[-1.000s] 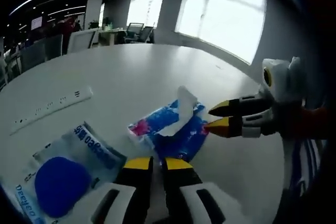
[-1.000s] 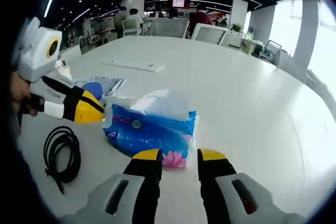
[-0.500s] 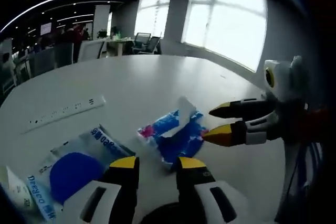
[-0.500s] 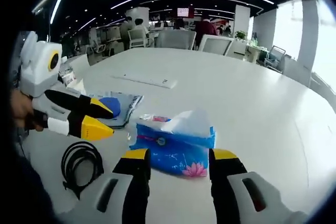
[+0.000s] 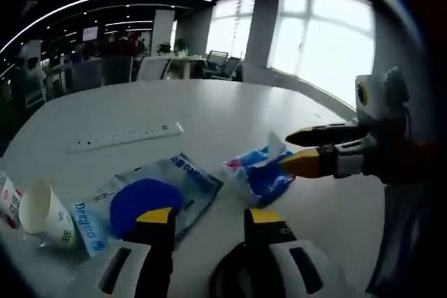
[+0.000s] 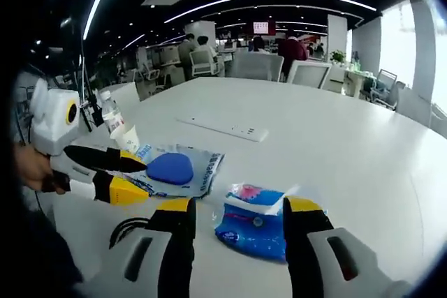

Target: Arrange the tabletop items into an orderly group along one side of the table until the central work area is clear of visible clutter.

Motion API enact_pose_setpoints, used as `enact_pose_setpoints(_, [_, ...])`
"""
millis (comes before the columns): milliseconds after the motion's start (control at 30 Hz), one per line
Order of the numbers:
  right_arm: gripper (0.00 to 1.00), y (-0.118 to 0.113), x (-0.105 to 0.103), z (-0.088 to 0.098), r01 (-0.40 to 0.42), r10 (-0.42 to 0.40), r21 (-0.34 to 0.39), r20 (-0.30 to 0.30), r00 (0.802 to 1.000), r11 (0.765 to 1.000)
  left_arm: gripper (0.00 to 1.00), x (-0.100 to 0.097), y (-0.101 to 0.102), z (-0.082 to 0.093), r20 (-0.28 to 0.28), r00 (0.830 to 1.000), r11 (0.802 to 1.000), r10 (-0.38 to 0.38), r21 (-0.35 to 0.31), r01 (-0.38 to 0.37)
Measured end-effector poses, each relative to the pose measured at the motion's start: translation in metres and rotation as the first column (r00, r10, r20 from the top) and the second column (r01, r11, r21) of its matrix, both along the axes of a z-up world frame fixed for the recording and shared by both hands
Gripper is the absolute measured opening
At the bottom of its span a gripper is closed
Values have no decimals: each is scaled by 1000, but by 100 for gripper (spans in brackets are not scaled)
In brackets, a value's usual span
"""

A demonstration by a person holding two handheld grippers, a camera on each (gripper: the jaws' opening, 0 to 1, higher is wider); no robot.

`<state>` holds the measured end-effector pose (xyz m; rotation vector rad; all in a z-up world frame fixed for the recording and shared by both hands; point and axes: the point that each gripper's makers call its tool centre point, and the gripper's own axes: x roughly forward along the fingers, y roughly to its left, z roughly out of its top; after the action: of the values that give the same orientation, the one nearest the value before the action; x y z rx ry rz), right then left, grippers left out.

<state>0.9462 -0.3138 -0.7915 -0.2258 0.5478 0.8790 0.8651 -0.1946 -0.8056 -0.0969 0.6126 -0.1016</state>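
A blue tissue pack (image 5: 260, 173) with a white sheet sticking out lies on the white table (image 5: 209, 106). It sits just ahead of my right gripper (image 6: 237, 207), which is open, with the tissue pack (image 6: 255, 220) beyond its yellow tips. My left gripper (image 5: 208, 217) is open and holds nothing; a clear bag with a blue round pad (image 5: 145, 197) lies in front of it. The right gripper (image 5: 290, 149) comes in from the right, its lower tip at the pack's edge. In the right gripper view the left gripper (image 6: 136, 178) hovers beside the bag (image 6: 172, 169).
A white power strip (image 5: 126, 137) lies farther back on the table; the power strip (image 6: 225, 128) is beyond the bag. A paper cup (image 5: 43, 215) stands at the left edge, and a cup (image 6: 130, 140) and bottle (image 6: 112, 121) stand together. A black cable (image 6: 130, 229) coils near my jaws.
Both grippers have opened wider, the left from nearly shut. Both views have drawn back from the tissue pack, bringing the cup and bottle into sight.
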Motion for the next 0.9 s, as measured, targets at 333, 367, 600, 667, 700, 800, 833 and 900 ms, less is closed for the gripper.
enact_pose_setpoints(333, [46,32,-3,0,-60,60,-8,-11,998,998,36,-24,41,-4,-13,993,993,114,-1,-114])
enact_pose_setpoints(367, [46,34,-3,-1,-66,66,-8,-11,998,998,37,-25,44,-5,-16,993,993,120,3,-120])
enact_pose_setpoints(600, [46,56,-4,-7,-112,111,-30,-28,993,993,36,-40,71,-15,-44,978,979,203,5,-203])
enact_pose_setpoints(667, [46,60,-2,-10,-118,117,-33,-38,992,992,35,-42,76,-17,-47,975,977,215,2,-215])
enact_pose_setpoints(700, [46,61,-2,-11,-115,114,-40,-39,993,992,35,-44,79,-20,-54,974,975,222,-3,-222])
enact_pose_setpoints(800, [43,67,-2,-14,-123,121,-53,-48,991,991,34,-48,84,-20,-64,967,969,248,-2,-248])
enact_pose_setpoints(833, [42,69,-3,-15,-123,120,-58,-51,991,991,34,-49,88,-23,-72,965,967,253,-6,-254])
enact_pose_setpoints(900, [41,73,-2,-20,-131,126,-77,-59,990,988,33,-50,93,-25,-77,961,964,265,1,-265])
